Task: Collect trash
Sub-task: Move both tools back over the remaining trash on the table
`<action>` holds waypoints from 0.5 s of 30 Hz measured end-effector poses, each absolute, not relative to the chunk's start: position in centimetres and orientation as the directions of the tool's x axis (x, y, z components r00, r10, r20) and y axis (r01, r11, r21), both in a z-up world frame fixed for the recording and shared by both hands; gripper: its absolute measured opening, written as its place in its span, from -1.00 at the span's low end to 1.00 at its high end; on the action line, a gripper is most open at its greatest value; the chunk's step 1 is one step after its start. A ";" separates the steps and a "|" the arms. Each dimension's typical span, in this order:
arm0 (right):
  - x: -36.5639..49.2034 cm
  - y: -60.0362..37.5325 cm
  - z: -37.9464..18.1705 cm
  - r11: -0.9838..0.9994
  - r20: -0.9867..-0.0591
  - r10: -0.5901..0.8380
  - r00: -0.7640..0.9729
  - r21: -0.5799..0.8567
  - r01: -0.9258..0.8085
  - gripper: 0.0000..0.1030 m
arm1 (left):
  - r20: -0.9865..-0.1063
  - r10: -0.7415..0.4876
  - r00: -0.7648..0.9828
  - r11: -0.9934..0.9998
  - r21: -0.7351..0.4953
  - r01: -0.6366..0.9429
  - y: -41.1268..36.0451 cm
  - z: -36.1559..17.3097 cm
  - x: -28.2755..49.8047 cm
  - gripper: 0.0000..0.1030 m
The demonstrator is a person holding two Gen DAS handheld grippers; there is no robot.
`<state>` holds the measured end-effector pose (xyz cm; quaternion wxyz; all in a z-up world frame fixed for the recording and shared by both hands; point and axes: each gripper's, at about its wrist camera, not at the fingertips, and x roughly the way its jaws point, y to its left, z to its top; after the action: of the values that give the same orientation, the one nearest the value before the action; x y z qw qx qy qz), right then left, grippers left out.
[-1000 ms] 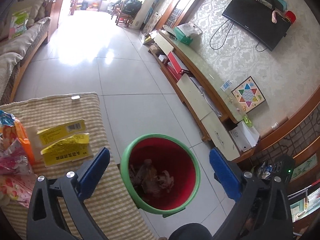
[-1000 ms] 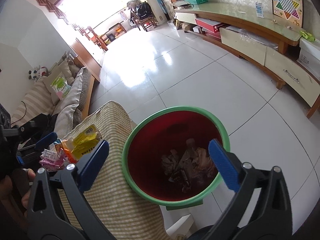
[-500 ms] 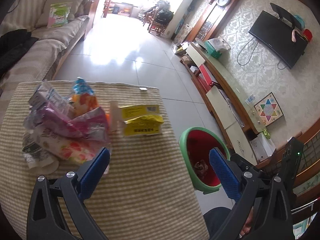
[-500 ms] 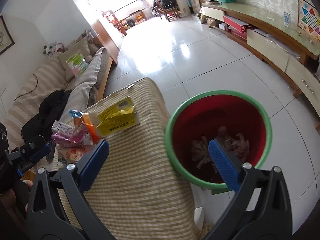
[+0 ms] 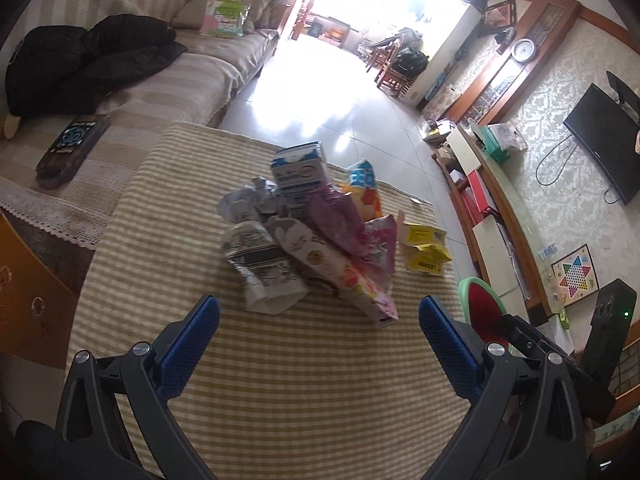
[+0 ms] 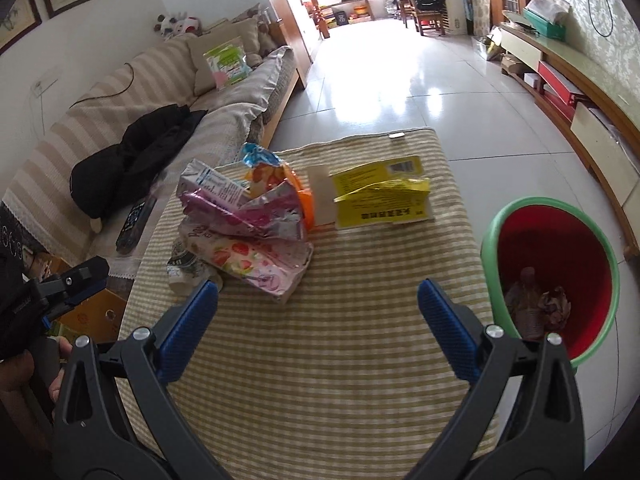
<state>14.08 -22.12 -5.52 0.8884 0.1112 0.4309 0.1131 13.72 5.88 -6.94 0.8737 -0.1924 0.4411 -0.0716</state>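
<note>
Trash pile (image 5: pixel 316 240) sits mid-table on the striped cloth (image 5: pixel 280 380), just ahead of the left gripper (image 5: pixel 319 334) & centred between its jaws. Pile = blue/white carton (image 5: pixel 298 178) upright at the back, crumpled foil (image 5: pixel 250 200) to its left, black/white pouch (image 5: pixel 264 268) nearest the left jaw, strawberry-print wrapper (image 5: pixel 348 276) nearest the right jaw, pink wrapper (image 5: pixel 344 224) on top, orange/blue snack bag (image 5: pixel 364 188) behind. All overlapping & touching. Yellow box (image 5: pixel 424 246) lies flat just beside the pile, ahead of the right jaw.

Left gripper jaws spread wide, nothing between them, hovering over bare cloth short of the pile.

Right gripper (image 6: pixel 318 322) jaws also spread wide, empty. From its cam the pile (image 6: pixel 244 224) is ahead & toward the left jaw; strawberry-print wrapper (image 6: pixel 256 264) closest, just past the left jaw tip. Yellow box (image 6: pixel 380 196) further ahead, roughly centred, torn open on top. Bin (image 6: pixel 556 276), green rim w/ red inside, stands on the floor off the table edge, outside the right jaw; crumpled scraps (image 6: pixel 536 304) lie in its bottom. In the left cam only a sliver of the bin (image 5: pixel 480 304) shows past the right jaw.

Left gripper (image 6: pixel 70 286) shows at the far left edge of the right cam, w/ a hand (image 6: pixel 24 372) holding it. Sofa (image 6: pixel 160 100) beyond the table w/ a black jacket (image 6: pixel 136 152) on it; remote (image 5: pixel 72 146) on the sofa seat.
</note>
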 end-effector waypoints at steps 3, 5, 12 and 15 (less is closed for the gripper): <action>13.9 -20.1 -5.4 0.953 -0.747 0.299 0.594 0.268 -0.143 0.91 | -0.757 -0.289 0.586 0.913 -0.402 -0.069 7.3 -7.9 13.4 0.84; 13.7 -18.8 -5.4 0.955 -0.752 0.295 0.589 0.242 -0.170 0.91 | -0.761 -0.288 0.581 0.910 -0.407 -0.082 8.0 -8.5 13.0 0.85; 14.3 -15.6 -6.7 0.958 -0.775 0.272 0.570 0.161 -0.238 0.91 | -0.772 -0.301 0.560 0.904 -0.418 -0.090 8.3 -9.9 13.7 0.84; 14.8 -14.4 -7.5 0.956 -0.780 0.256 0.571 0.116 -0.269 0.91 | -0.777 -0.303 0.552 0.900 -0.423 -0.101 8.3 -10.7 14.5 0.84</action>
<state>14.81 -14.38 -7.45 0.8862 -0.0076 0.4390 0.1480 14.48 8.30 -10.66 0.8541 -0.2153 0.4698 -0.0592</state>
